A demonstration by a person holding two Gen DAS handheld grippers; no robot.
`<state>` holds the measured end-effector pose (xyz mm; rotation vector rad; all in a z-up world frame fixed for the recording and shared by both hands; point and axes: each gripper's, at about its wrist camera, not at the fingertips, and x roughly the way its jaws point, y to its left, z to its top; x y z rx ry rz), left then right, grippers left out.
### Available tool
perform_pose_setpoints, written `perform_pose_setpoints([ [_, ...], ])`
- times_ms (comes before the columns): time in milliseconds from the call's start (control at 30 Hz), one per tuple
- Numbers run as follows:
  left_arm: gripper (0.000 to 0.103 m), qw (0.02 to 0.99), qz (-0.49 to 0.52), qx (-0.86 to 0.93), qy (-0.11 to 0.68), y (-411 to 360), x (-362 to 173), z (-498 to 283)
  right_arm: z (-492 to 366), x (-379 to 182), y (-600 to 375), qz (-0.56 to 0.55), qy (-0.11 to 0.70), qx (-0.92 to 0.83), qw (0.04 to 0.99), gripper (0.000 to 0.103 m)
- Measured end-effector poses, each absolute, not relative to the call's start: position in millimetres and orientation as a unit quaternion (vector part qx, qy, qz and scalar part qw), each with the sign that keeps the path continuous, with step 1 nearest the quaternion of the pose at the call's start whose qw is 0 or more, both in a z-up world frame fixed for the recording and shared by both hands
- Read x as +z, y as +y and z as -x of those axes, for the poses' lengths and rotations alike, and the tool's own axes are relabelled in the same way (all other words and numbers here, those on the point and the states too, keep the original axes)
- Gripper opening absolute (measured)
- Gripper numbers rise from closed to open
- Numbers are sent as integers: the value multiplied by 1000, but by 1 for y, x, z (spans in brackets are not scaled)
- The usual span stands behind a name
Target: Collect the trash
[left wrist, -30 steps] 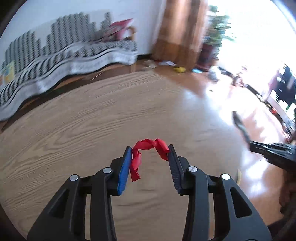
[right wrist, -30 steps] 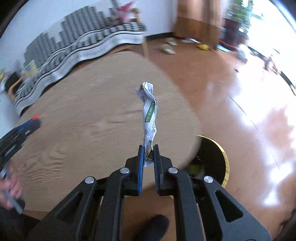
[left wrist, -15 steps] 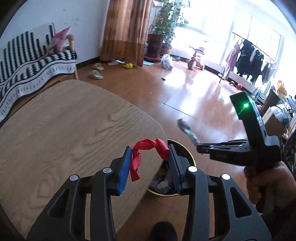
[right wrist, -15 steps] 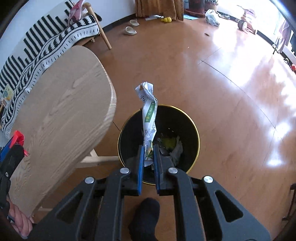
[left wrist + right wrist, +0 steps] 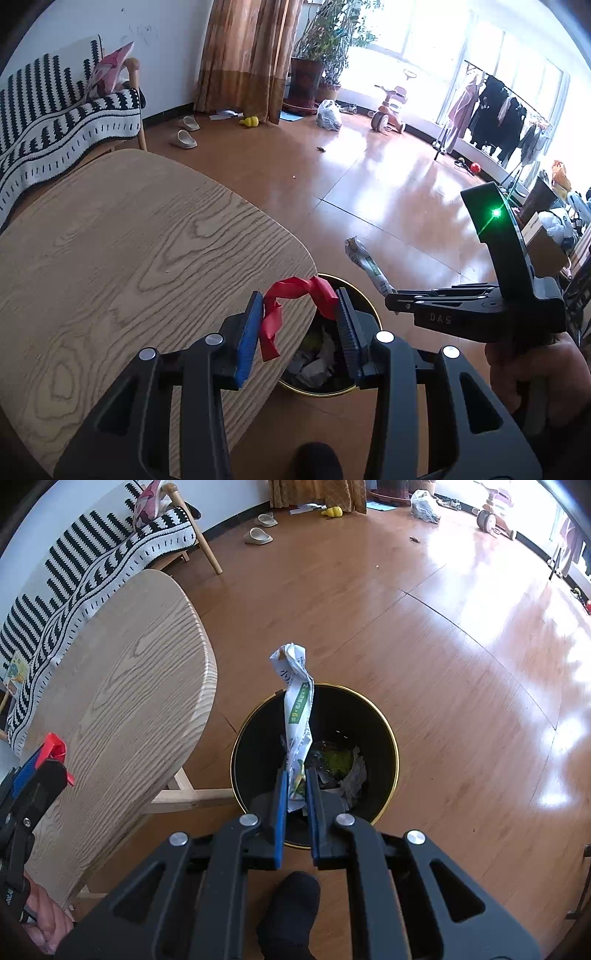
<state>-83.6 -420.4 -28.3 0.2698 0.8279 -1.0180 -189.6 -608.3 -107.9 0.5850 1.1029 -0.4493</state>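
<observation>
- My left hand-held gripper (image 5: 300, 325) held a twisted red wrapper (image 5: 291, 308) stretched between its two blue pads, the jaws fairly wide apart with the wrapper bridging the gap
- In the left wrist view that gripper sat over the rounded edge of the wooden tabletop (image 5: 129, 251), with the black trash bin (image 5: 373, 317) just beyond and below it
- My right hand-held gripper (image 5: 294, 805) was closed narrowly on the lower end of a crumpled white and green paper wrapper (image 5: 297, 705), which stood up from the pads
- In the right wrist view I saw that wrapper directly above the open mouth of the gold-rimmed bin (image 5: 391, 738), which stood on the wooden floor (image 5: 461, 664) just beside the tabletop (image 5: 129, 686)
- The bin already held crumpled paper and a yellowish scrap (image 5: 338, 762) at its bottom
- A black-socked foot (image 5: 291, 904) showed under the right gripper, near the bin
- A striped black and white blanket (image 5: 92, 565) lay over a seat behind the tabletop
</observation>
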Motion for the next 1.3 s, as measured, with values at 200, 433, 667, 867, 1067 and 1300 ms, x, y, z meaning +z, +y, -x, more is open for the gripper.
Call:
perform_pose_setpoints([
  [200, 39, 781, -125, -472, 389, -426, -32, 84, 192, -108, -618, -288, 507, -209, 785, 20],
  [433, 39, 774, -123, -478, 397, -434, -38, 83, 206, -103, -634, -314, 484, -234, 783, 79],
  [667, 39, 751, -120, -508, 404, -454, -49, 89, 225, -100, -651, -338, 464, -277, 770, 80],
  [867, 52, 739, -125, -525, 403, -476, -58, 93, 241, -97, -667, -358, 445, -303, 763, 80],
  [1067, 87, 748, -116, -524, 389, -473, -53, 92, 240, -85, -663, -344, 435, -304, 775, 84],
  [1300, 94, 785, -94, -467, 396, -426, -37, 60, 208, -62, -630, -303, 433, -275, 803, 87],
])
